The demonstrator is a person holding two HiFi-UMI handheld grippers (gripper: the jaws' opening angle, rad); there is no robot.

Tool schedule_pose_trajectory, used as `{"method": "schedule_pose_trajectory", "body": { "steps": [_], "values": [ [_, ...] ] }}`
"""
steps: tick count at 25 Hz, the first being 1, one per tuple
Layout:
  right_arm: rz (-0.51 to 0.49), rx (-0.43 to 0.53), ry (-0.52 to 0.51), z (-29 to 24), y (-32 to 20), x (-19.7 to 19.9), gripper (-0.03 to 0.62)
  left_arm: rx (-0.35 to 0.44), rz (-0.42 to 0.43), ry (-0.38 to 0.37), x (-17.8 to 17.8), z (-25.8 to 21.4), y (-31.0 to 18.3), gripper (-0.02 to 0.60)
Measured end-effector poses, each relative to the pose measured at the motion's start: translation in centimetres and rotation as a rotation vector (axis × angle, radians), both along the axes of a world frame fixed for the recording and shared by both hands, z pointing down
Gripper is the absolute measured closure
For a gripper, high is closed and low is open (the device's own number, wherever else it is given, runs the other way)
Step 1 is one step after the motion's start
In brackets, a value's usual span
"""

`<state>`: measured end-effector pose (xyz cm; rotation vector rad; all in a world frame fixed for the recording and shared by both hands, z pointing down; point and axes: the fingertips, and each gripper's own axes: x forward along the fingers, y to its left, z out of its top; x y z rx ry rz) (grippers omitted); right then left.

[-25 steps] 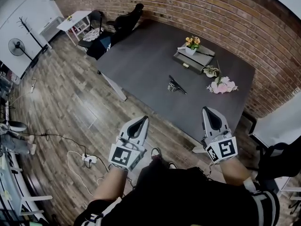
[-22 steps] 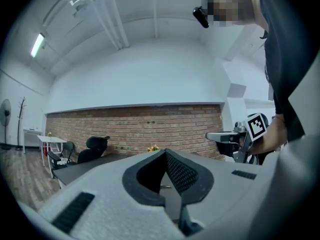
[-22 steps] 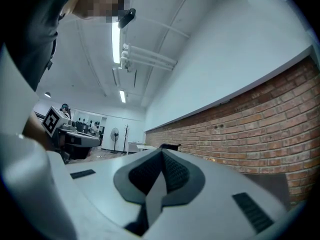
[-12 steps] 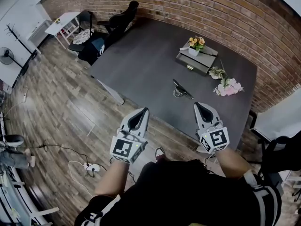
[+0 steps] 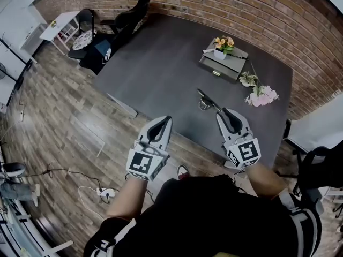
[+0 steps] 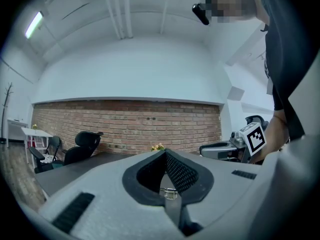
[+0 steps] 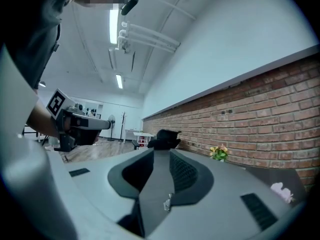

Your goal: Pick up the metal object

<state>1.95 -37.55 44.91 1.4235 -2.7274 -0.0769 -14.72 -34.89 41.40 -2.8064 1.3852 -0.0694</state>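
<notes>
The metal object [image 5: 206,100], a small dark and shiny piece, lies on the dark grey table [image 5: 161,74] toward its near right side. My right gripper [image 5: 226,113] hovers over the table's near edge, just short of the object, and its jaws are opening with nothing between them. In the right gripper view the right gripper's pads [image 7: 185,171] stand apart. My left gripper [image 5: 163,121] is held off the table's near edge, over the floor, with its jaws together and empty. The object does not show in either gripper view.
A grey box with a yellow flower pot [image 5: 222,63] and a pink flower bunch [image 5: 261,96] sit at the table's far right. Black office chairs [image 5: 128,17] stand at the far left corner. A brick wall [image 5: 241,9] runs behind. Cables and a power strip [image 5: 104,193] lie on the wooden floor.
I have come closer to the table. Both grippers moved forward, the right one up to the metal object, and its jaws have parted.
</notes>
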Motion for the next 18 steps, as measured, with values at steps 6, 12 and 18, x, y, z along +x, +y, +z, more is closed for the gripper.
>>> {"method": "schedule_pose_trajectory", "body": {
  "steps": [6, 12, 18],
  "values": [
    [-0.009, 0.011, 0.016, -0.3, -0.5, -0.9, 0.487, -0.002, 0.017, -0.009, -0.3, -0.1, -0.9, 0.572],
    [-0.014, -0.019, 0.092, 1.7, -2.1, -1.3, 0.439, -0.008, 0.01, -0.009, -0.9, 0.0, -1.1, 0.572],
    [-0.074, -0.081, 0.332, 8.0, -4.9, -2.9, 0.434, -0.001, -0.001, -0.016, -1.5, -0.2, -0.9, 0.572]
  ]
}}
